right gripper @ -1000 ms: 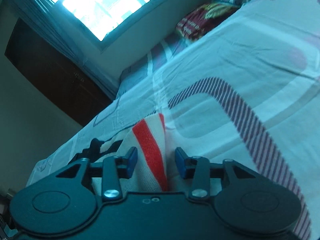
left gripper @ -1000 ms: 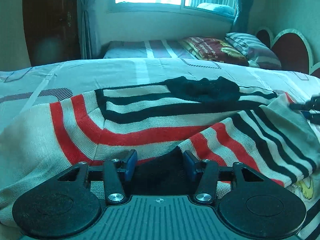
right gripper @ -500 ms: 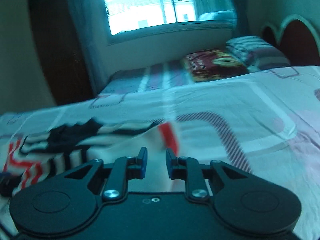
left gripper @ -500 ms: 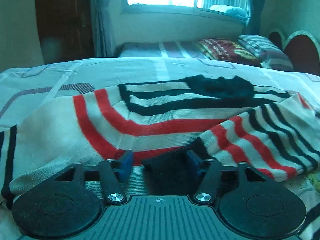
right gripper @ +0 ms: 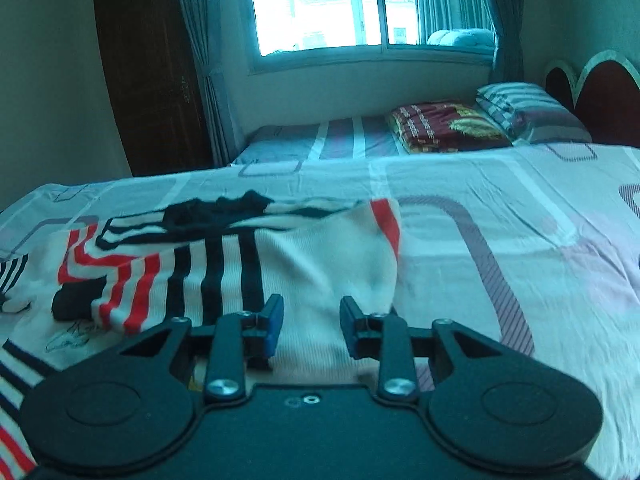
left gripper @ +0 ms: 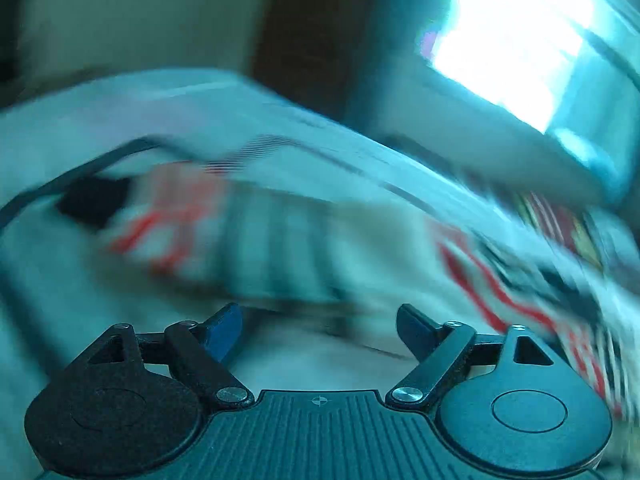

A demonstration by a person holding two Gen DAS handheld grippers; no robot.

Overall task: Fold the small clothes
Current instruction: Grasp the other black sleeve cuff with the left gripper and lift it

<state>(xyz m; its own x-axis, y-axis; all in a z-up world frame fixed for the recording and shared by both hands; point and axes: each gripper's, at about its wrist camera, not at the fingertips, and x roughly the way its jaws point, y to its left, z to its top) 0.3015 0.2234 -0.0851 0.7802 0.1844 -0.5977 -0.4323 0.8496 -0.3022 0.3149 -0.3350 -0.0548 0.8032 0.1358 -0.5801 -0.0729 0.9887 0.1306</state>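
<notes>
**Right wrist view: one fold laid, both claws letting go**

Right wrist view shows you the striped sweater (right gripper: pixel 224 264) lying on the patterned bedsheet (right gripper: pixel 500 208), with one cream panel turned over across the black and red stripes. You can judge from that lie that a first fold is down; the garment is not yet a compact packet, and its black cuff (right gripper: pixel 70 306) and collar area look loose, so further folds and a squaring-up seem left to do.

Your right gripper (right gripper: pixel 311 322) points down and forward over the folded panel, level across the frame. Its jaws are opening, and nothing is pinched between the blue pads (right gripper: pixel 274 322); the knit lies beneath and beyond them, not in them.

Your left gripper (left gripper: pixel 319 330) has its jaws well apart and opening, with no cloth between them. That view is heavily smeared and tilted (the window (left gripper: pixel 516 40) slants across the upper right), so you can make out only the sweater (left gripper: pixel 248 236) as a striped blur on the bed ahead of the fingers, apart from them.

Before the next fold you will need fresh grips on an edge.
</notes>
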